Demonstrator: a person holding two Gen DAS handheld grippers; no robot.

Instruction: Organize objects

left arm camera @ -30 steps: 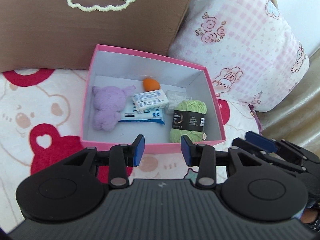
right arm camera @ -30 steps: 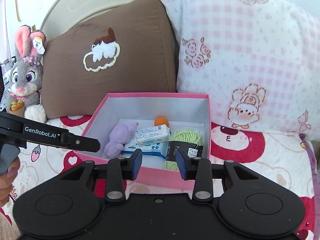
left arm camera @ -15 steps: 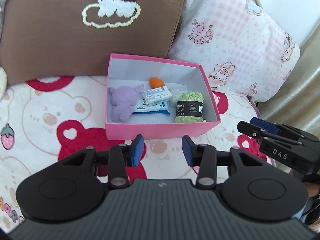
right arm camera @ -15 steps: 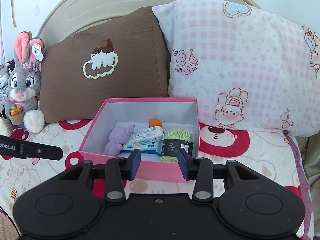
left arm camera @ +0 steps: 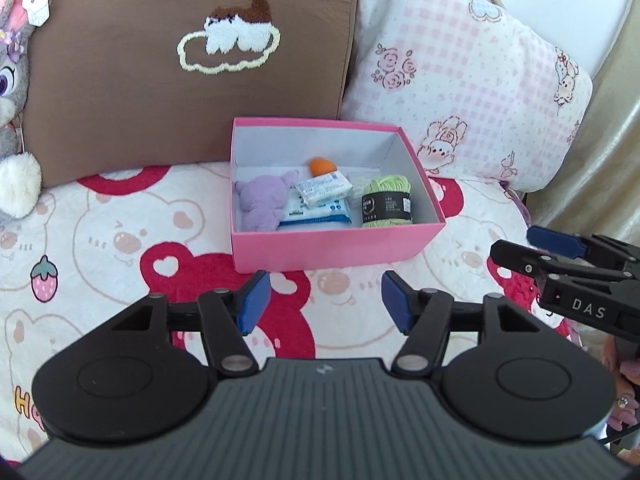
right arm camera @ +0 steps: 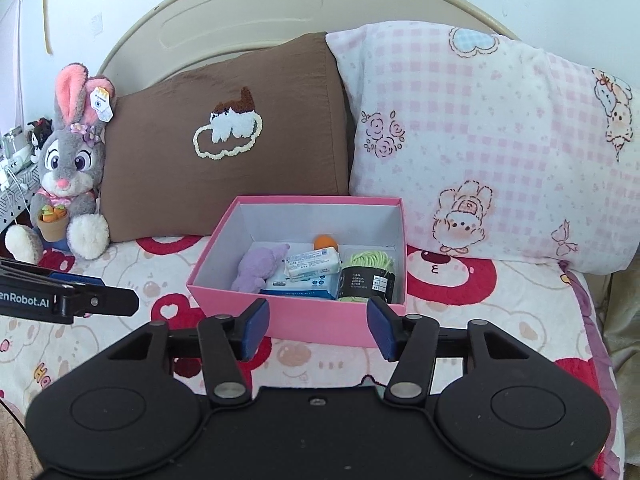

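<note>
The pink box (left arm camera: 332, 245) sits on the bear-print blanket (left arm camera: 120, 240) against the brown pillow (left arm camera: 160, 92), and holds a purple plush (left arm camera: 262, 204), two wipe packets (left arm camera: 316, 212), an orange sponge (left arm camera: 321, 165) and a green yarn skein (left arm camera: 386, 202). The left gripper (left arm camera: 325, 304) and right gripper (right arm camera: 318, 328) both stand short of the box's near wall; their jaws have just been opening and are spread, with nothing between them. The box looks like light, thin card that would buckle under a hard pinch, so its rim near a corner is probably the best hold; the plush and yarn are soft and forgiving, while the packets look slick. Only the right wrist view shows the whole grey rabbit toy (right arm camera: 66, 184) and the headboard (right arm camera: 248, 12); only the left wrist view shows the right gripper from the side
</note>
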